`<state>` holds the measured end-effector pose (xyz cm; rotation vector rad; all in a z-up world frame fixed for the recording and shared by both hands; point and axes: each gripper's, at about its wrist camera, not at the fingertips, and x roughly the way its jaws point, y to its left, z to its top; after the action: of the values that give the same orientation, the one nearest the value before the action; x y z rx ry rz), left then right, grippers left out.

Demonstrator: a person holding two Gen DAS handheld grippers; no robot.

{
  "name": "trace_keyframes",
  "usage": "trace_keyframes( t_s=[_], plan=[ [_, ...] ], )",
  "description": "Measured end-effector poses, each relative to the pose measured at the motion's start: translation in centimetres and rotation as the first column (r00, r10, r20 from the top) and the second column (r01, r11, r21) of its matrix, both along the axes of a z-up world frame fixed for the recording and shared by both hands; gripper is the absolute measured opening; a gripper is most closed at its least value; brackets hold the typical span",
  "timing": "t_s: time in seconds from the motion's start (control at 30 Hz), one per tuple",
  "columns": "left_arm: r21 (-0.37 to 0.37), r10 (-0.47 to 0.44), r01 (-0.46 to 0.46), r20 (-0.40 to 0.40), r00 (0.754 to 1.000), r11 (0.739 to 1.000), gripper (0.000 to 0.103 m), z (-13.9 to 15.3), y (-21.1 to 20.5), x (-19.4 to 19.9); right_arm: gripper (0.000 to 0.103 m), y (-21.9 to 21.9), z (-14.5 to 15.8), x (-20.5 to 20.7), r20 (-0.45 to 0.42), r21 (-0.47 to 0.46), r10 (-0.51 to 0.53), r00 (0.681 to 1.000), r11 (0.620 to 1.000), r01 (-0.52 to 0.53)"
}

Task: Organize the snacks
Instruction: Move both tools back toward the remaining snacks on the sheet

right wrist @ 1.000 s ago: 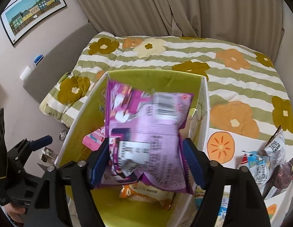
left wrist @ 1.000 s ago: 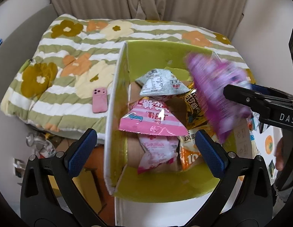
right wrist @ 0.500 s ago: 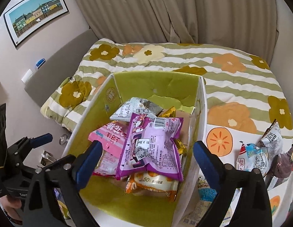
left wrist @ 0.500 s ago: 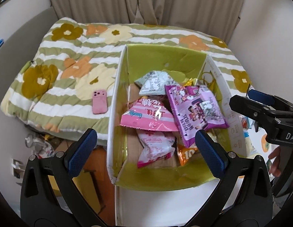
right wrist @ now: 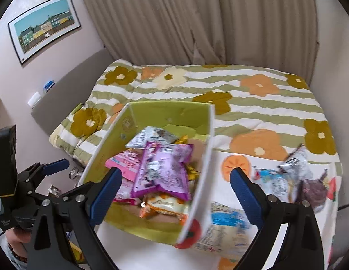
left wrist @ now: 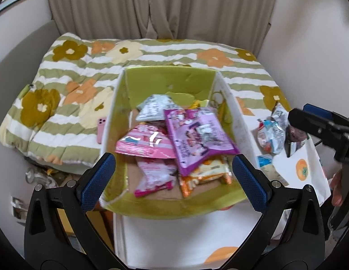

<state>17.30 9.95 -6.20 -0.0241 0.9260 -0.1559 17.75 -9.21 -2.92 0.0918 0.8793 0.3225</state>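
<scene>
A green-lined box point(right wrist: 167, 114) on a bed holds a heap of snack bags, with a crinkled purple bag point(right wrist: 162, 173) lying on top. Both the right gripper point(right wrist: 175, 186) and the left gripper point(left wrist: 174, 175) have their jaws apart and hold nothing. The loose bags point(right wrist: 284, 177) beside the box look light and slippery, so a grip on one edge could let them slide free.

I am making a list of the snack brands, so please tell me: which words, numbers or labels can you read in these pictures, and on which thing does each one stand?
"50": on the orange packet in the green box, right wrist view; the rest of its print is blurred.
Purple packet: label print too blurred to read.
Pink packet: characters blurred, not readable.
Loose packets beside the box: print too blurred.
</scene>
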Motion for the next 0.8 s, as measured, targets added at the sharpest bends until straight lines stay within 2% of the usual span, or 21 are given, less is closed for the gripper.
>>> trace_keyframes(
  t_s=[0.2, 0.4, 0.53, 0.67, 0.8],
  plan=[
    [-0.024, -0.005, 0.005, 0.007, 1.000, 1.000, 0.103, 0.4, -4.2, -1.7, 0.096, -5.7, 1.4, -2.0, 0.018, 0.006, -0.035, 0.999, 0.999, 0.035],
    [-0.025, -0.015, 0.016, 0.025, 1.000, 1.000, 0.103, -0.3, -10.2, -3.4, 0.096, -11.1, 1.7, -4.2, 0.006, -0.012, -0.058, 0.998, 0.998, 0.058],
    [-0.034, -0.011, 0.011, 0.022, 1.000, 0.999, 0.103, -1.0, -13.7, -3.8, 0.096, -15.0, 1.0, -6.2, -0.012, -0.029, -0.086, 0.996, 0.996, 0.086],
    [-0.014, -0.012, 0.012, 0.023, 1.000, 1.000, 0.103, -2.1, -17.1, -4.1, 0.096, -18.1, -0.1, -8.0, -0.035, -0.072, -0.111, 0.993, 0.991, 0.109],
    [0.021, -0.005, 0.004, 0.025, 1.000, 1.000, 0.103, -3.8, -20.1, -4.3, 0.096, -21.0, -2.1, -9.7, -0.076, -0.073, -0.133, 0.988, 0.989, 0.128]
  ],
)
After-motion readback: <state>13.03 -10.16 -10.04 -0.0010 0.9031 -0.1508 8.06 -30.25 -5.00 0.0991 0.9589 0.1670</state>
